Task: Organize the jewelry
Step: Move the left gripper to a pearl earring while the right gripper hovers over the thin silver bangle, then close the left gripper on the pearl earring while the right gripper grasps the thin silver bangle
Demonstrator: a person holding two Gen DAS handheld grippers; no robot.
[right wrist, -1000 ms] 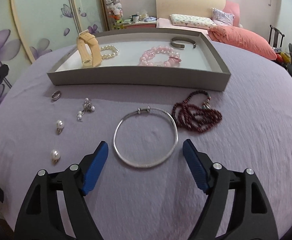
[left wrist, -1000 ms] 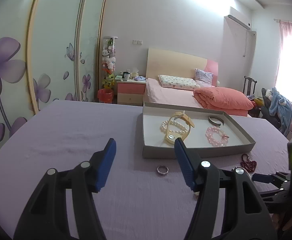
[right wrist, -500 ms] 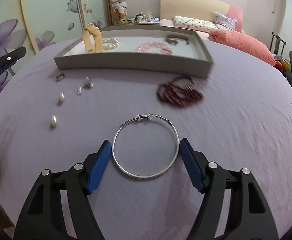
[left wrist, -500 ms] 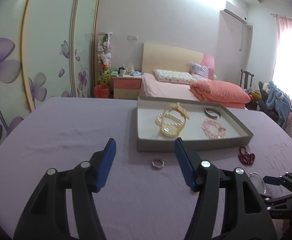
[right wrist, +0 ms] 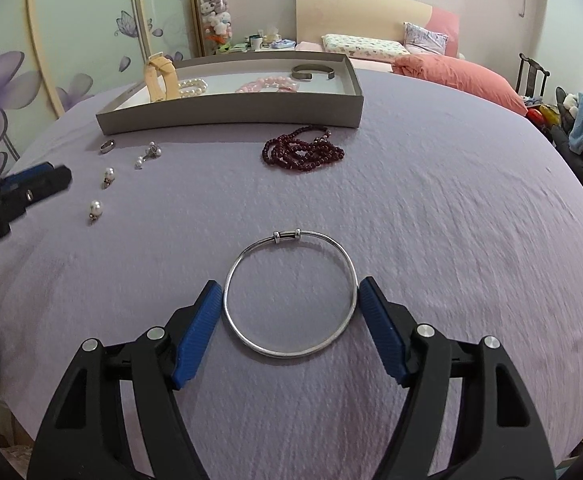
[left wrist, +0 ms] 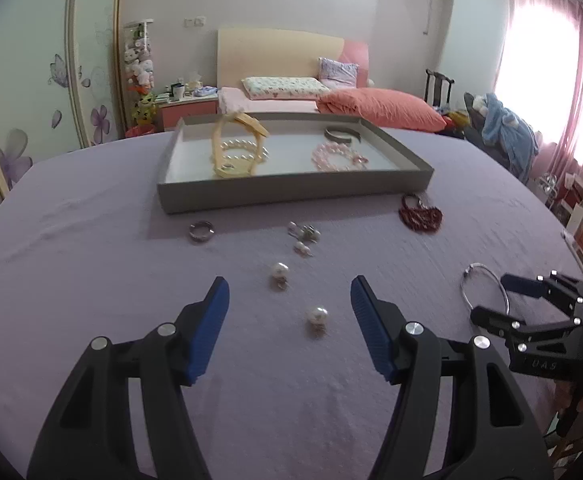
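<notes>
A silver bangle [right wrist: 291, 294] lies flat on the purple tablecloth between the fingers of my right gripper [right wrist: 290, 312], which is open and straddles it; both pads stand beside its rim. It also shows in the left wrist view [left wrist: 485, 286]. My left gripper [left wrist: 289, 306] is open and empty, above a pearl earring [left wrist: 316, 316]. A second pearl earring [left wrist: 279, 271], a cluster earring [left wrist: 303, 234], a silver ring [left wrist: 201, 231] and a dark red bead necklace [right wrist: 302, 154] lie loose. The grey tray [right wrist: 231, 110] holds a tan watch, pearl bracelet, pink bracelet and metal cuff.
The round table's edge curves close on the right and front. A bed [left wrist: 331, 100], nightstand and wardrobe doors stand behind the table. A chair with clothes [left wrist: 503, 128] is at the right.
My left gripper has swung right and down, so the loose earrings now lie between its fingers. My right gripper has moved forward and lower around the bangle, its pads now beside the rim.
</notes>
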